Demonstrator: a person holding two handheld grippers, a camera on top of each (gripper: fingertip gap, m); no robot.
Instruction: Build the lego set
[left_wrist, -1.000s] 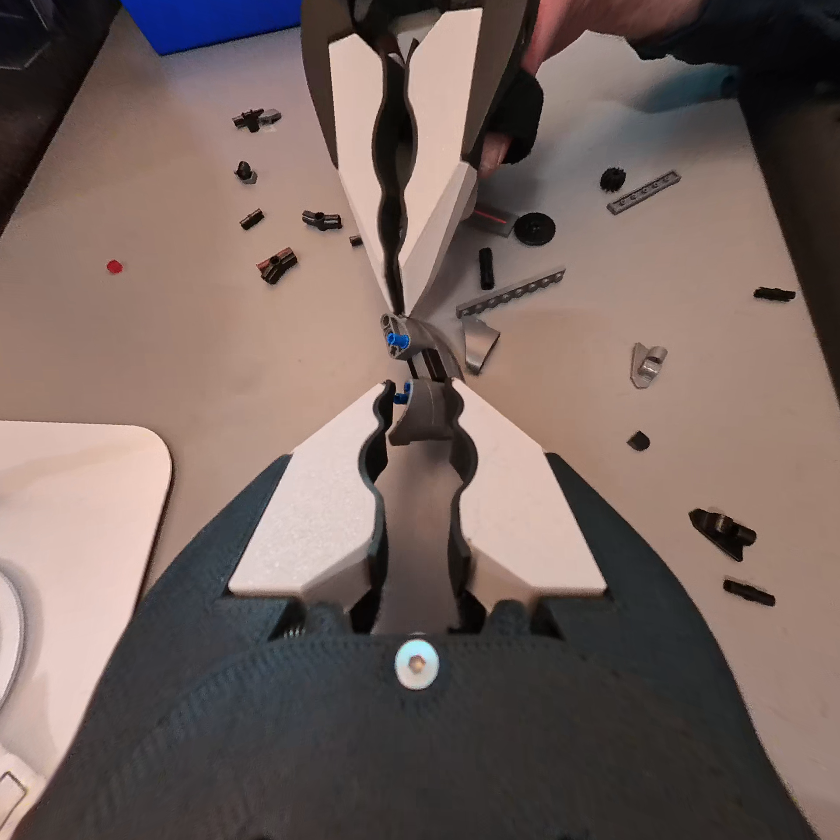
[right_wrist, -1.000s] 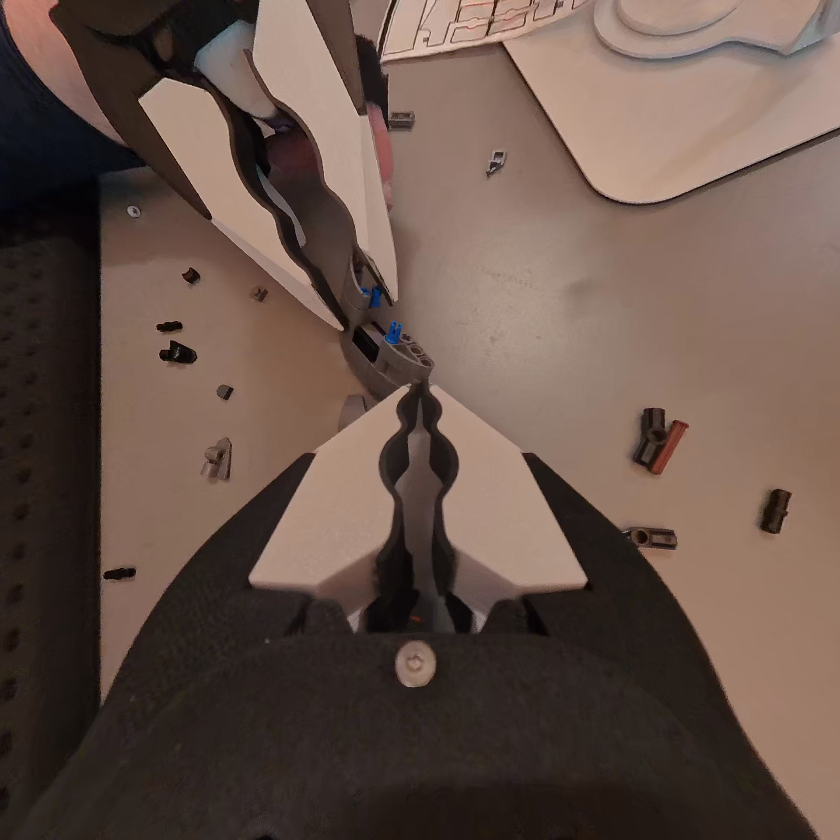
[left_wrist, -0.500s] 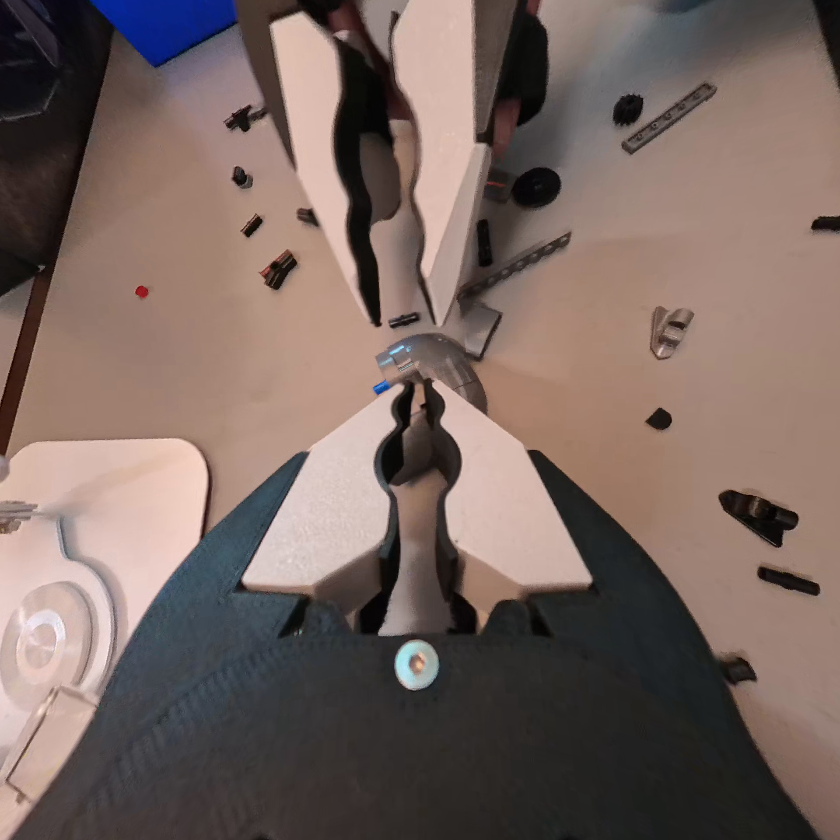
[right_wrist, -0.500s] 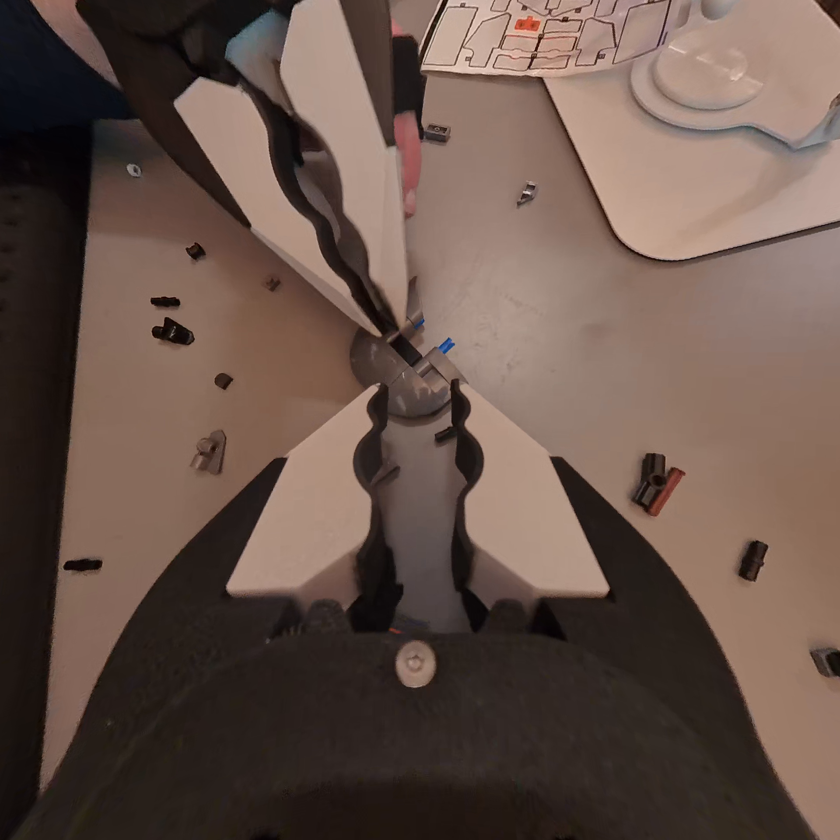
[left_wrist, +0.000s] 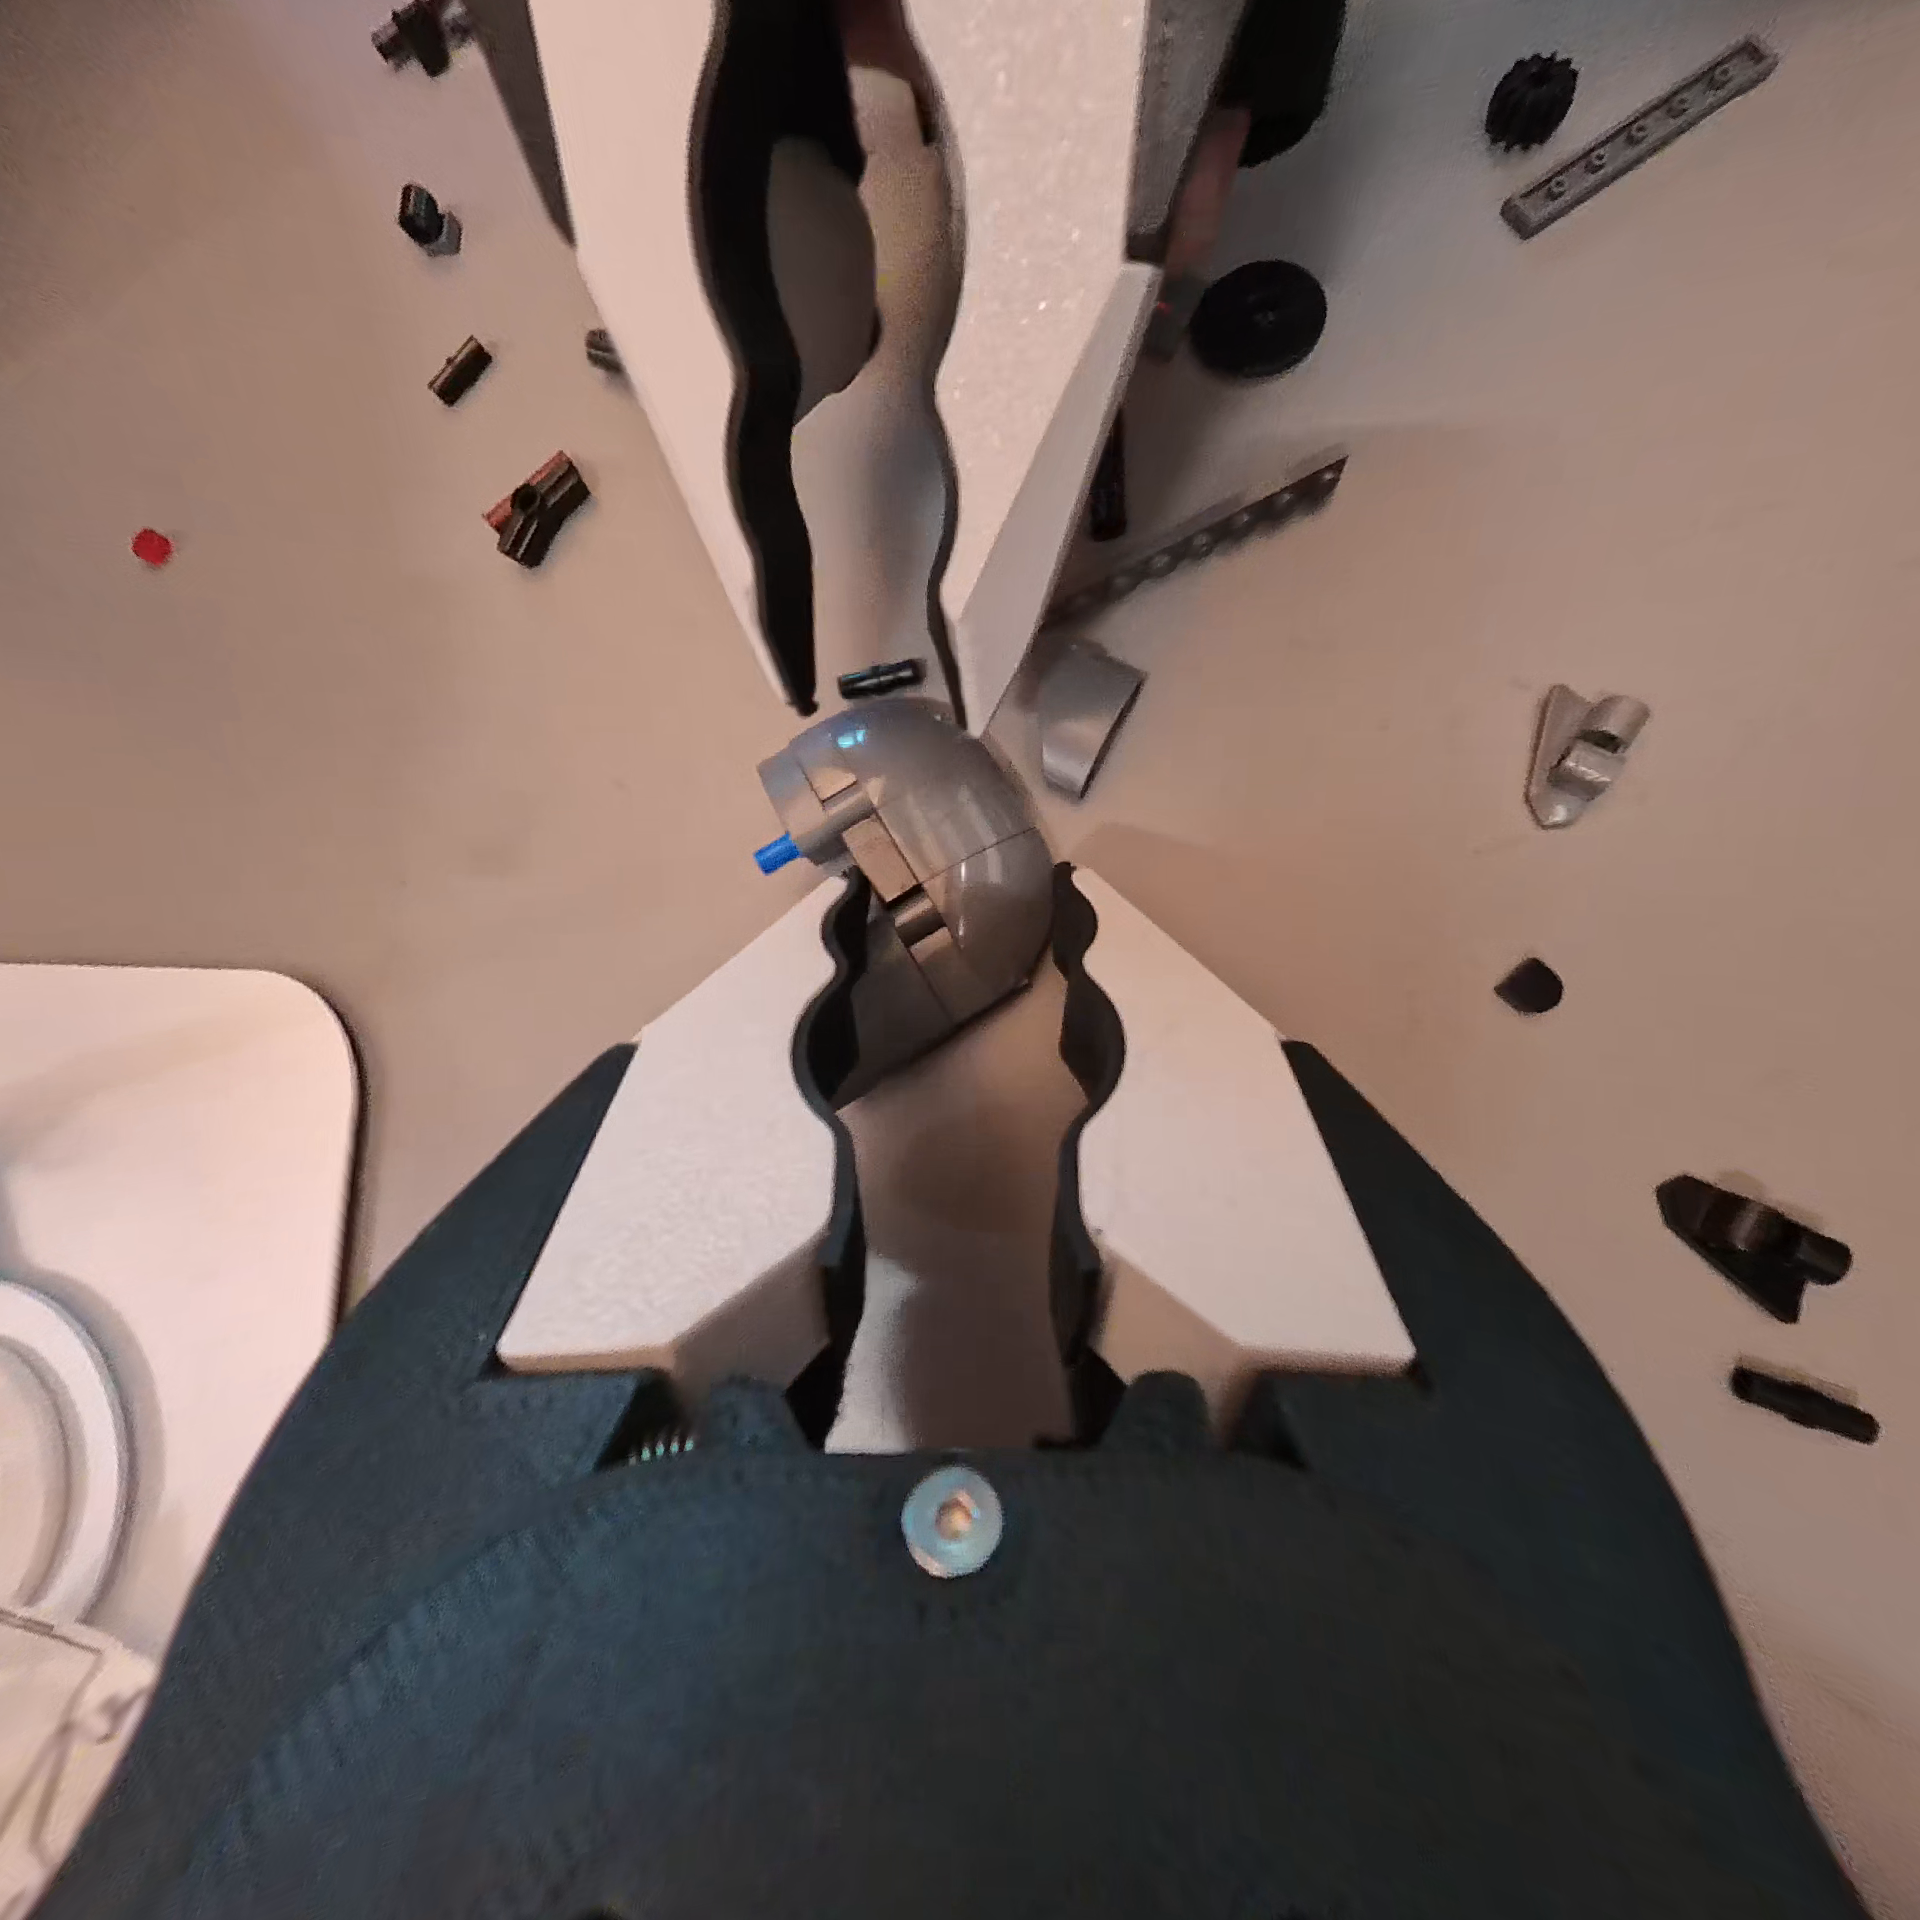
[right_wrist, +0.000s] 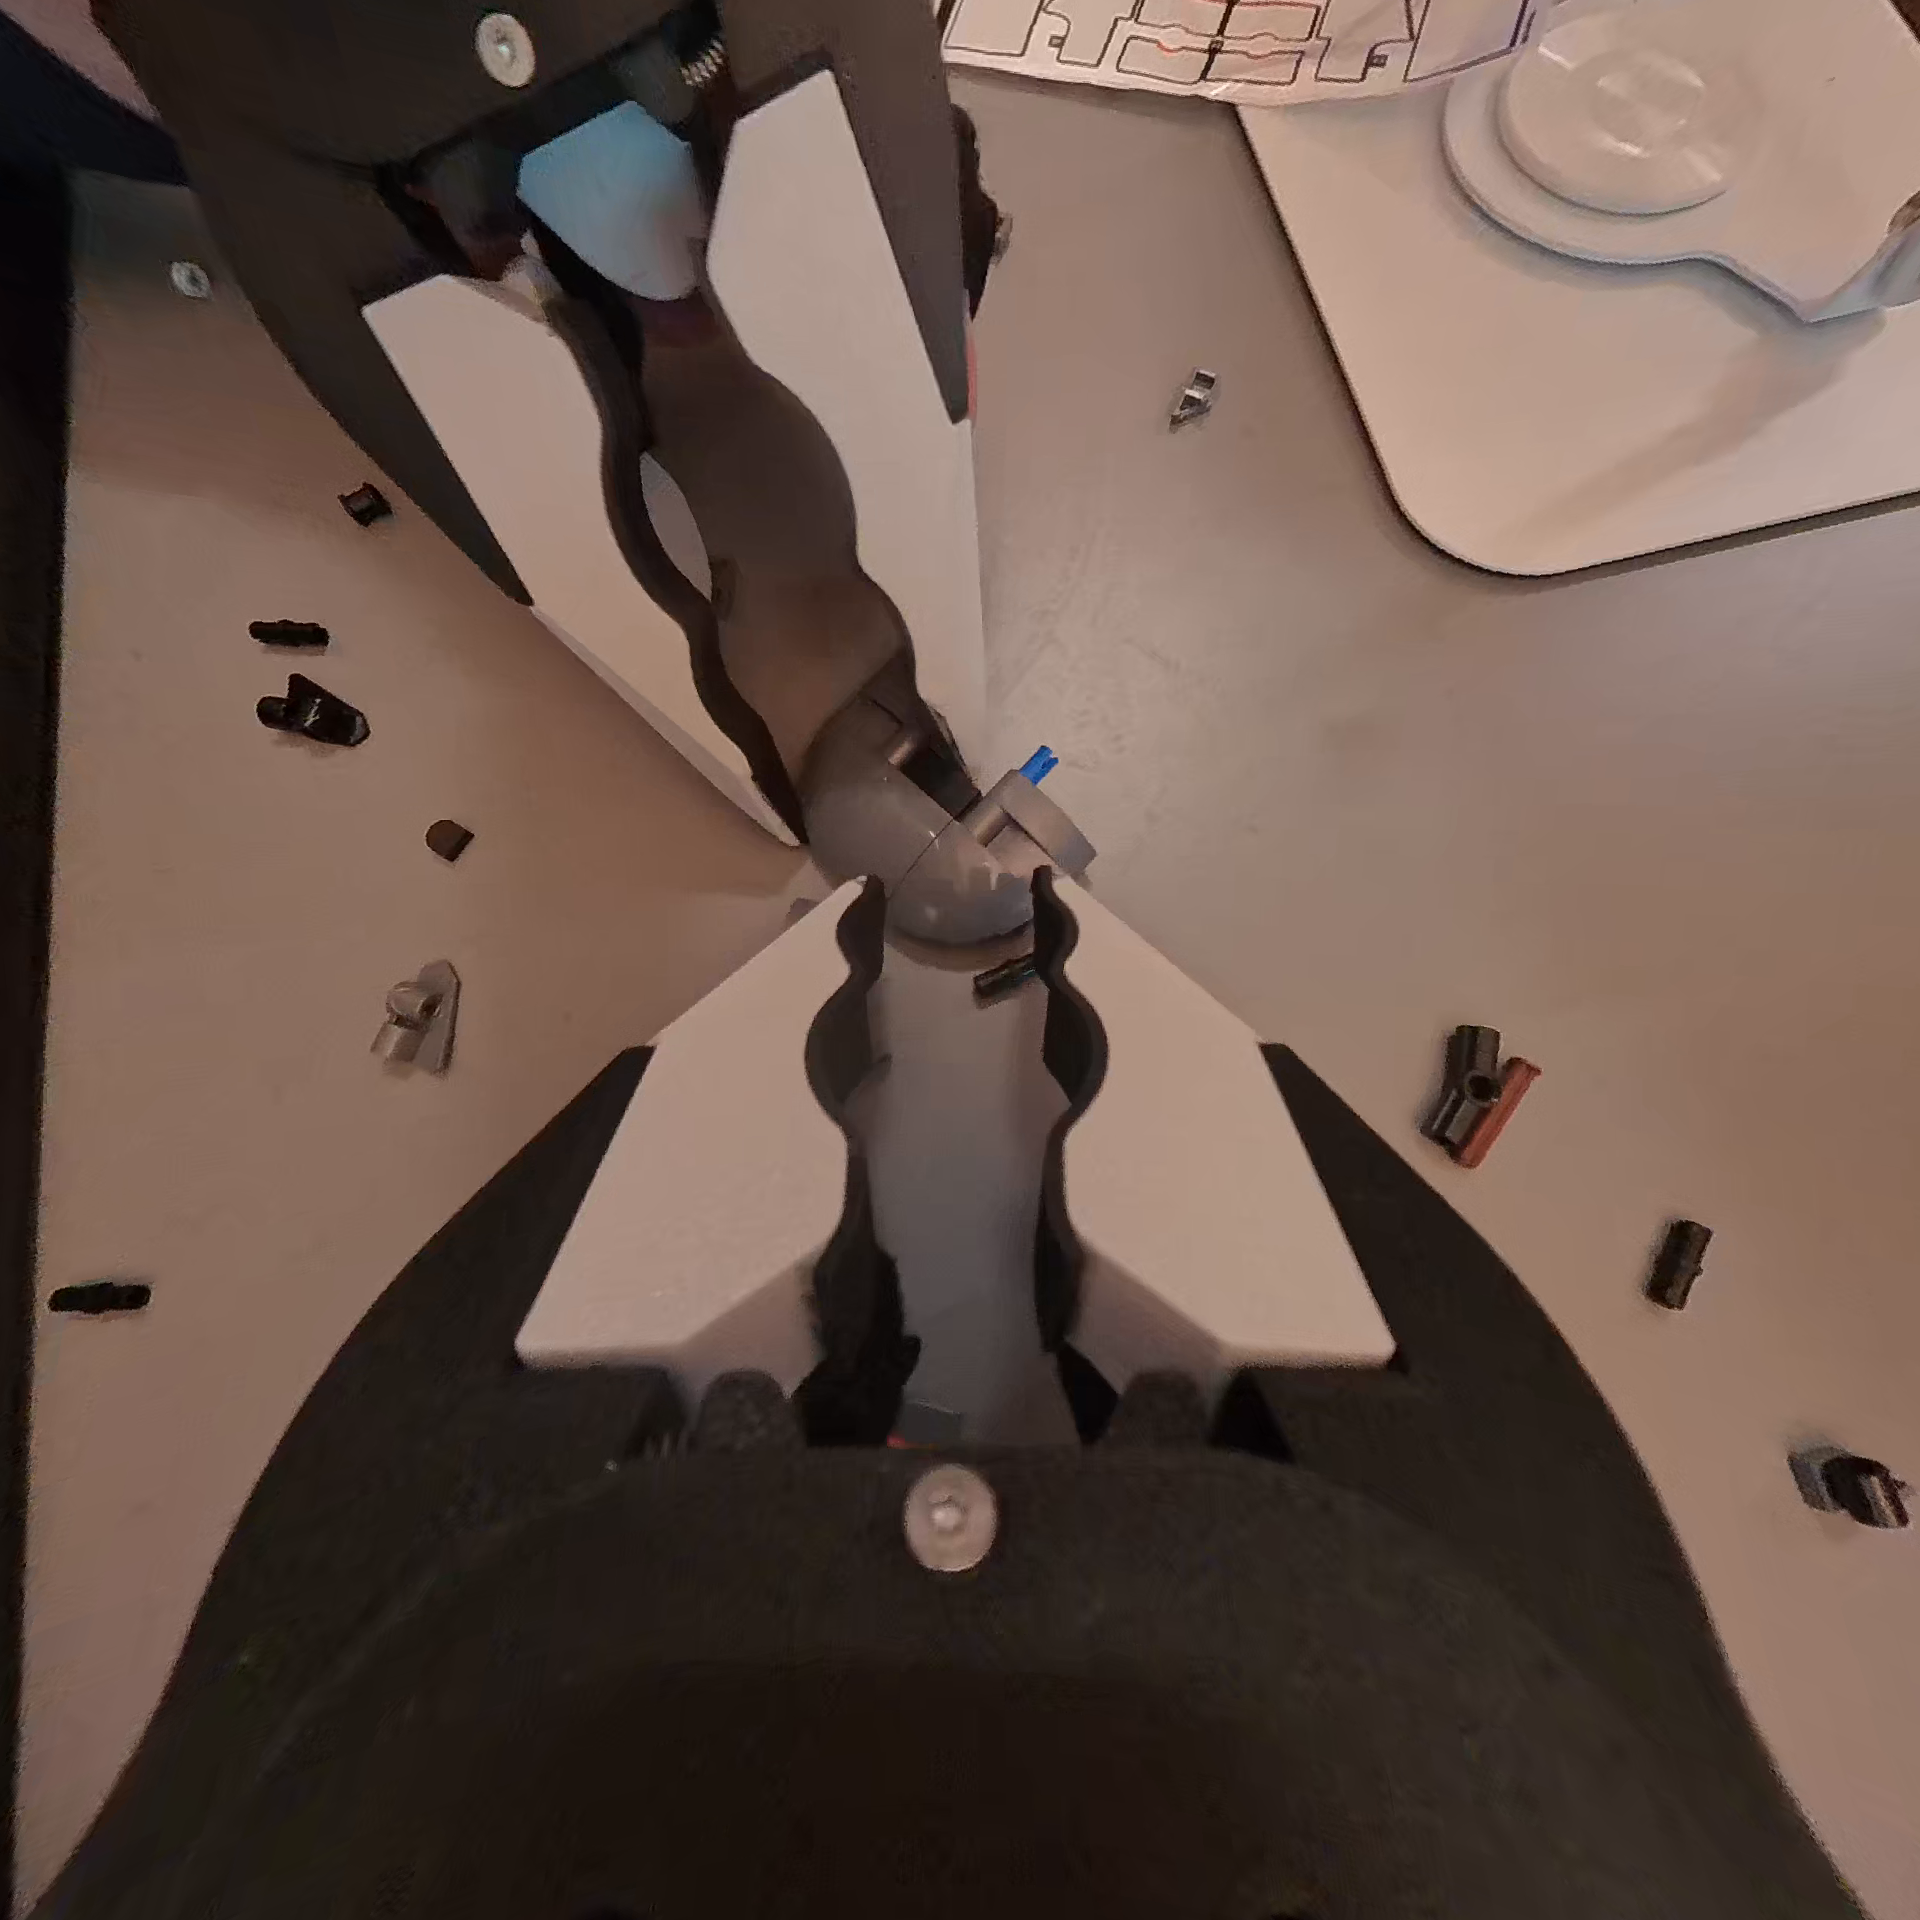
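Note:
A grey curved Lego assembly (left_wrist: 925, 831) with a blue pin (left_wrist: 774, 854) sits between both grippers just above the table. My left gripper (left_wrist: 945, 888) is closed around its lower part, and both pads touch it. My right gripper (left_wrist: 878, 712) faces it from the far side. In the right wrist view its tips (right_wrist: 951, 883) stand apart on either side of the assembly's rounded end (right_wrist: 956, 894). I cannot tell whether they press on it. A small black pin (right_wrist: 1003, 977) lies on the table between the right fingers. The left gripper (right_wrist: 888, 805) comes in from the top.
Loose parts lie around: a grey beam (left_wrist: 1216, 540), a grey plate (left_wrist: 1631, 135), a black wheel (left_wrist: 1257, 312), a grey curved panel (left_wrist: 1086, 717), a red stud (left_wrist: 153, 545), and black connectors (right_wrist: 1475, 1091). A white board (right_wrist: 1558, 416) and a paper sheet (right_wrist: 1195, 42) lie at the far right. My left and right fingertips are right by each other. It is some 10 centimeters from my right tips to the black wheel (left_wrist: 1257, 312).
The two held sections have been pressed into one assembly. My right gripper opened. My left jaws spread wider and the assembly now sits deeper between them, turned.

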